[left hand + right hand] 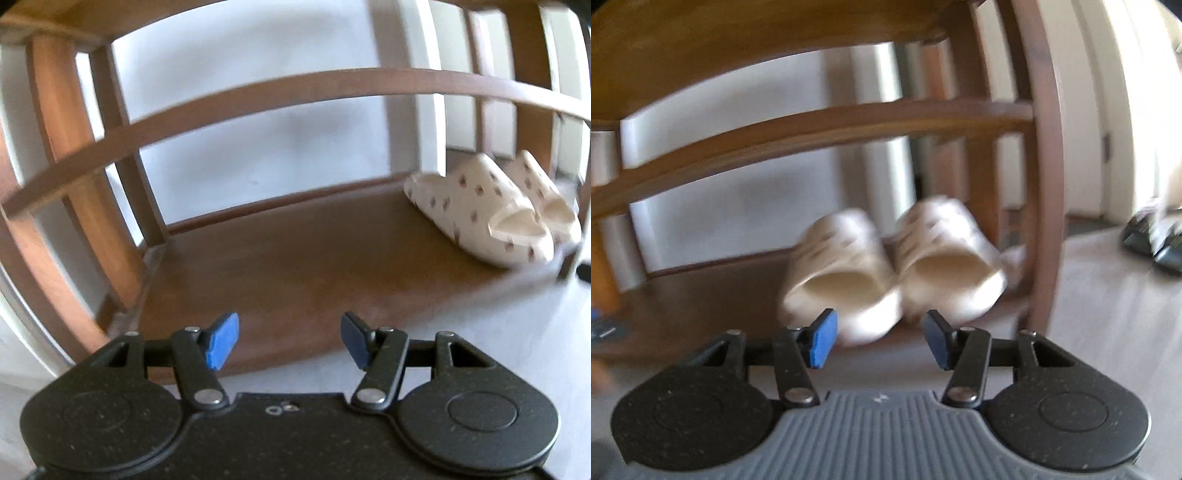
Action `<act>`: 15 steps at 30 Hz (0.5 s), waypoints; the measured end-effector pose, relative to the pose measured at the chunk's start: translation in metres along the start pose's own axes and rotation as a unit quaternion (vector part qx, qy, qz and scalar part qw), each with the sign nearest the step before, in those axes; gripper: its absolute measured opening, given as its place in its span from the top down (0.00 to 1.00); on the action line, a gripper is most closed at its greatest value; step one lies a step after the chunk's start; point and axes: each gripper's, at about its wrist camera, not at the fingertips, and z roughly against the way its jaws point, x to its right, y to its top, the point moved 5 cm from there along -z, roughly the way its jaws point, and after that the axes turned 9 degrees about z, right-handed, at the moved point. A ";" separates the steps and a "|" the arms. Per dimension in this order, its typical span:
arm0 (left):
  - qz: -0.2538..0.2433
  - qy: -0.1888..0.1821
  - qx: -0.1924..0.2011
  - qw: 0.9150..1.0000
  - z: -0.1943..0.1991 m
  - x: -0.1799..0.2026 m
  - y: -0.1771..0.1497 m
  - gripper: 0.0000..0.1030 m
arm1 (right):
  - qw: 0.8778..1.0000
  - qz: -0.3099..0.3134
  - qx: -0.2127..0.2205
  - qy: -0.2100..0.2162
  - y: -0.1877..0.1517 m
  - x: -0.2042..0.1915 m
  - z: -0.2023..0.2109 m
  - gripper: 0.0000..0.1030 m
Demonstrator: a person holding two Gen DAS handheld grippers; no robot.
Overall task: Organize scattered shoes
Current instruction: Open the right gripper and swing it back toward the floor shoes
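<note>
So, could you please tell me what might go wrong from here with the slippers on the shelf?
1. The open right gripper sits close to the pair of cream spotted foam slippers; a careless move could knock them out of line.
2. The outer slipper lies by the brown wooden rack's bottom shelf end and could slide off.
3. Dark shoes remain on the floor; the rack's corner post stands between.

both wrist views low, close, facing the shared shoe rack (280,258)
</note>
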 end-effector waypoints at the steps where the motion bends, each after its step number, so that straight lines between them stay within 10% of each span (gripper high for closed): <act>1: -0.018 -0.002 -0.005 1.000 0.008 -0.006 -0.003 0.41 | 1.000 0.005 -0.010 0.024 -0.006 -0.011 0.004 0.45; 10: -0.105 -0.020 -0.029 0.994 0.073 -0.044 -0.033 0.41 | 0.932 0.101 -0.091 0.337 -0.054 -0.182 0.072 0.45; 12: -0.099 -0.024 -0.025 0.994 0.083 -0.052 -0.036 0.41 | 0.894 0.122 -0.108 0.418 -0.062 -0.219 0.094 0.45; 15: -0.091 -0.029 -0.020 0.995 0.095 -0.061 -0.043 0.41 | 0.877 0.212 -0.092 0.423 -0.086 -0.262 0.131 0.45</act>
